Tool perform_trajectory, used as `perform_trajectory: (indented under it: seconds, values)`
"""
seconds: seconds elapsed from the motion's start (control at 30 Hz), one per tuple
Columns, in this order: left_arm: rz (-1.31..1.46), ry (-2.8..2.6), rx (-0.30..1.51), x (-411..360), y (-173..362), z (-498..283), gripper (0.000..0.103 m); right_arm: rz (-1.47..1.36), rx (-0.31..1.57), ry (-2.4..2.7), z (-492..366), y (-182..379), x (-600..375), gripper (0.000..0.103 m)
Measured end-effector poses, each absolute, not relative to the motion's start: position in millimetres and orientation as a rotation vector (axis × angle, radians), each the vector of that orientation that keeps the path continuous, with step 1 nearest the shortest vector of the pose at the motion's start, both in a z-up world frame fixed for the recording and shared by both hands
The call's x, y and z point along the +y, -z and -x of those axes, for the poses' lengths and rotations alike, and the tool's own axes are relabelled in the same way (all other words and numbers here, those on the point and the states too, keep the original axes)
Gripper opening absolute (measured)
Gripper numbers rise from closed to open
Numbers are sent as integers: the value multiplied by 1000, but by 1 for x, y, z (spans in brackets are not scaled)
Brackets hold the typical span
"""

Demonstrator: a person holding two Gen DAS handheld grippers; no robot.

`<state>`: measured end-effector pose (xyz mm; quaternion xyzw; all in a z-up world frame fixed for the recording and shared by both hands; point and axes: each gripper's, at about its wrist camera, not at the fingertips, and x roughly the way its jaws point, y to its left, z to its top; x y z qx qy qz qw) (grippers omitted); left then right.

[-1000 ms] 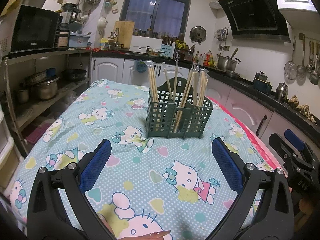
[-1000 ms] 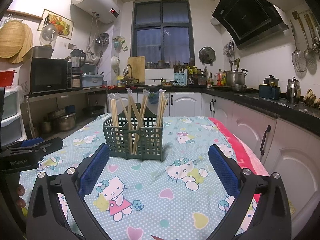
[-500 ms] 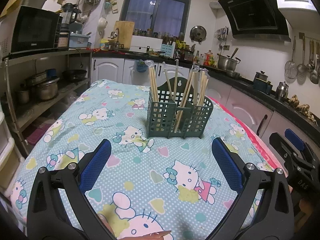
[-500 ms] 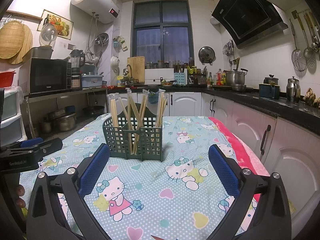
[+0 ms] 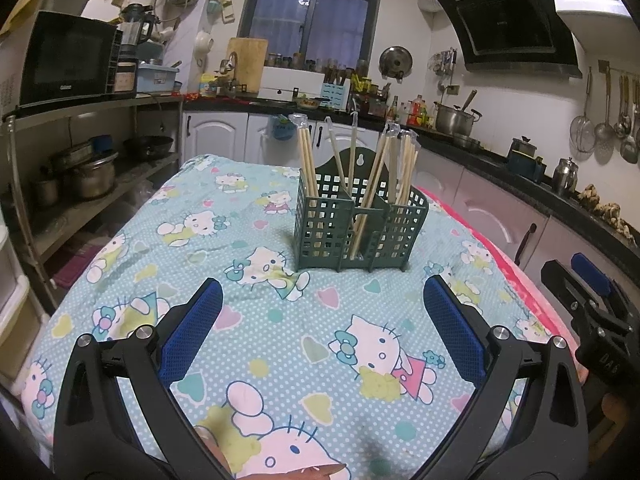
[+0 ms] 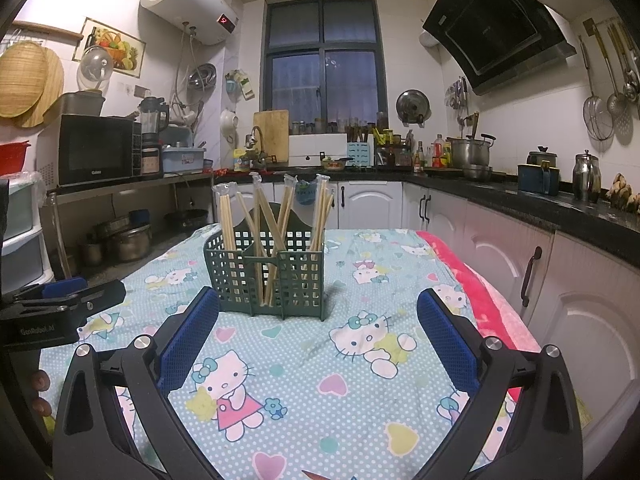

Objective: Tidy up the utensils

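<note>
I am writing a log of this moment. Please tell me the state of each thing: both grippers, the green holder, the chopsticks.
Left gripper: open, empty.
Right gripper: open, empty.
Green holder: upright on the tablecloth.
Chopsticks: wrapped, standing in the holder, some leaning.

Almost nothing changed, left hand-held gripper (image 5: 322,316) a touch farther back from the green utensil holder (image 5: 358,222), right hand-held gripper (image 6: 318,334) drifted barely leftward
</note>
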<state>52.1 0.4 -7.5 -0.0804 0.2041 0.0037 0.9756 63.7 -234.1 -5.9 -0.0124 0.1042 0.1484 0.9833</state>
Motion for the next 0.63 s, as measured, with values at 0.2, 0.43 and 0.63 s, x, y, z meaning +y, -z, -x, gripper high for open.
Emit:
perform_trajectory:
  seconds: [0.2,0.43,0.63]
  values:
    - [165,-32,421,0,8,-54,92,23,209,-298,-63,6,-235,97]
    - [184,-23,446,4,11,-60,92,11,222,-283,-66,10,-240,97]
    - [215,-91,592,48,18,-111,92,42,371,-201,-124,7,-254,97]
